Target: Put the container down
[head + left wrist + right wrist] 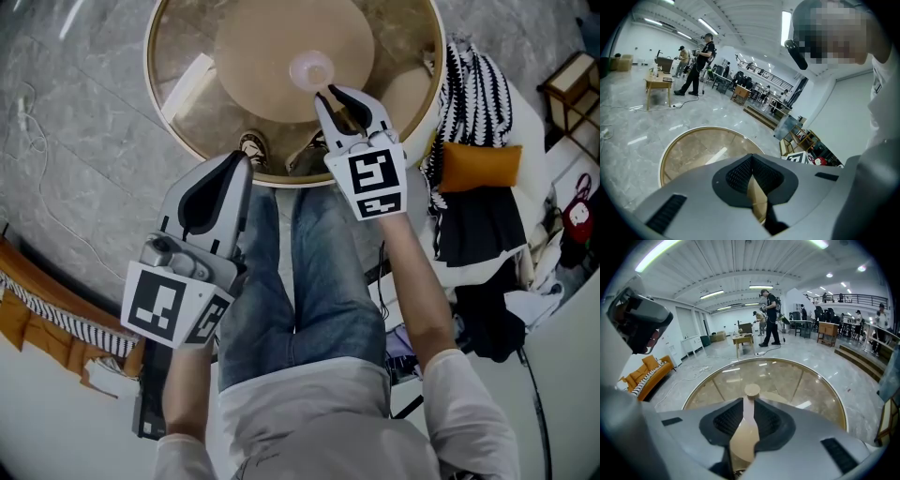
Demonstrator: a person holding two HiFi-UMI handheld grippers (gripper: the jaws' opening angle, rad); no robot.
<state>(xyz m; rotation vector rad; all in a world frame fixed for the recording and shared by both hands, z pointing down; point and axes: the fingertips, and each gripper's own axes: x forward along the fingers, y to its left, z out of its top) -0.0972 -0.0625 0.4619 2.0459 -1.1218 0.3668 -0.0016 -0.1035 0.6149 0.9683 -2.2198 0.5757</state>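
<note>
A small clear round container (311,70) shows over the round glass table (155,103), above the table's beige pedestal. My right gripper (339,94) reaches to it from the near side. In the right gripper view the container (751,392) stands as a narrow column with a round top between the black pads (727,420), which lie against both its sides: the gripper (747,401) is shut on it. Whether the container rests on the glass I cannot tell. My left gripper (239,159) hangs over the person's left knee, short of the table rim. Its jaws (751,157) are shut with nothing in them.
The person sits with both knees in jeans (300,262) against the table's gold rim. A white strip (187,84) lies under the glass. A seat piled with clothes and an orange cushion (478,167) stands at the right. Farther off are an orange sofa (647,371), a wooden table (658,84) and people.
</note>
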